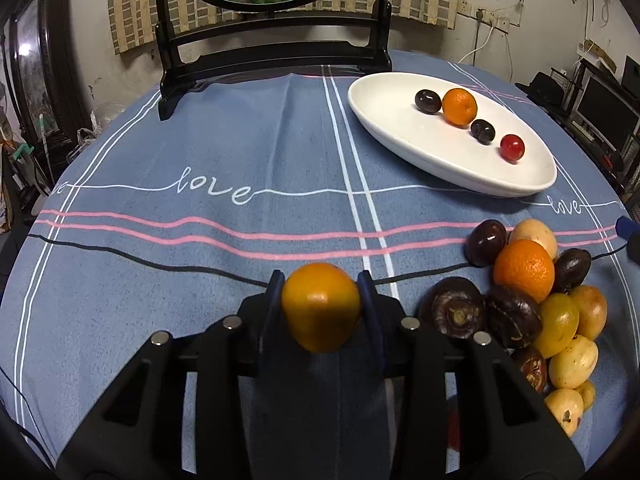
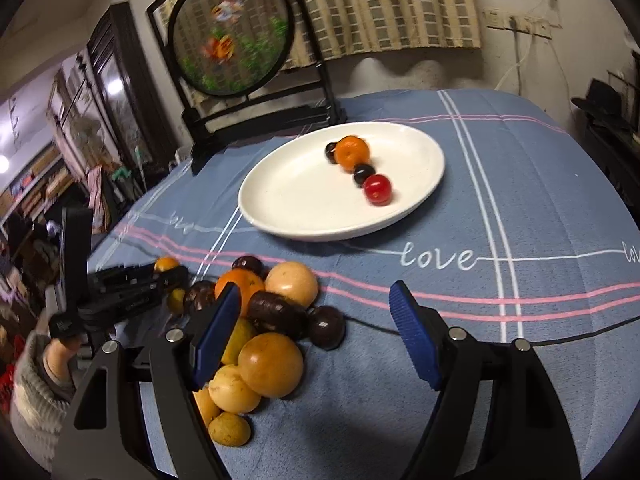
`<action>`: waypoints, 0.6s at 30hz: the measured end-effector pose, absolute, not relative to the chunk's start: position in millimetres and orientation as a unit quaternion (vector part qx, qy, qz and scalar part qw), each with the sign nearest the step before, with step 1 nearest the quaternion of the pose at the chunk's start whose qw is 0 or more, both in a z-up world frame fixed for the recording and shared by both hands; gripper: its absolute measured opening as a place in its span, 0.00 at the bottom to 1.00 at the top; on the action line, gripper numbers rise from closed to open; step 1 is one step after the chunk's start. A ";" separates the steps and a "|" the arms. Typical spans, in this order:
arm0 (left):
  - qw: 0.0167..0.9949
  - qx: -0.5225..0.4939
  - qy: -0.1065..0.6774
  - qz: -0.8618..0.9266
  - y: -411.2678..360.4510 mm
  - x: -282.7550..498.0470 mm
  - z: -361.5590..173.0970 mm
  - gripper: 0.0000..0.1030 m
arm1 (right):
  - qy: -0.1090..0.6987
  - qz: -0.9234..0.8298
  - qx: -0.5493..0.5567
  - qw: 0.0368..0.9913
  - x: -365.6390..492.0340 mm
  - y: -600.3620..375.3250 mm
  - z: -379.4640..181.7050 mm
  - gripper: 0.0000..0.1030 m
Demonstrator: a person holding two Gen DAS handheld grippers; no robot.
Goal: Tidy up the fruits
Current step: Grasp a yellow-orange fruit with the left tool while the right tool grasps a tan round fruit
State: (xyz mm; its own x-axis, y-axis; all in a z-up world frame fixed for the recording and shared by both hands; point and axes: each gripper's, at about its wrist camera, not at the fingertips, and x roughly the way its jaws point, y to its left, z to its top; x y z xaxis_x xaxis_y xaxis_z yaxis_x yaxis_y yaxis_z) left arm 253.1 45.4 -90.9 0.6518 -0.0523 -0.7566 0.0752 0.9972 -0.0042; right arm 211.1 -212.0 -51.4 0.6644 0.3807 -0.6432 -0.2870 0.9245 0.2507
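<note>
The left claw point(image 1: 321, 300) is clamped on an orange fruit point(image 1: 320, 306), with the fruit pile point(image 1: 532, 304) just to its right. The right claw point(image 2: 316, 332) stands wide open and empty above the worktop point(image 2: 520, 208), the white plate point(image 2: 288, 200) well beyond it.

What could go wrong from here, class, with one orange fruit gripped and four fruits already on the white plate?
1. The left tool pinches the round orange fruit only at its sides; it may slip out and roll.
2. The plate holds four loose round fruits in a row; setting another down could knock the red one toward the rim.
3. The open right tool hangs right at the pile; a bump could scatter it.
</note>
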 end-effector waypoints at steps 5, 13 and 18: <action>0.908 0.017 0.418 -0.034 44.6 253.6 -92.9 0.37 | 0.379 0.203 0.002 0.903 205.6 -184.3 -63.2 0.61; 0.905 0.015 0.423 -0.033 45.5 254.6 -94.5 0.37 | 0.411 0.212 0.011 0.887 192.8 -185.2 -78.7 0.53; 0.905 0.013 0.425 -0.033 46.0 254.2 -95.1 0.37 | 0.428 0.227 0.084 0.871 198.6 -193.6 -87.2 0.46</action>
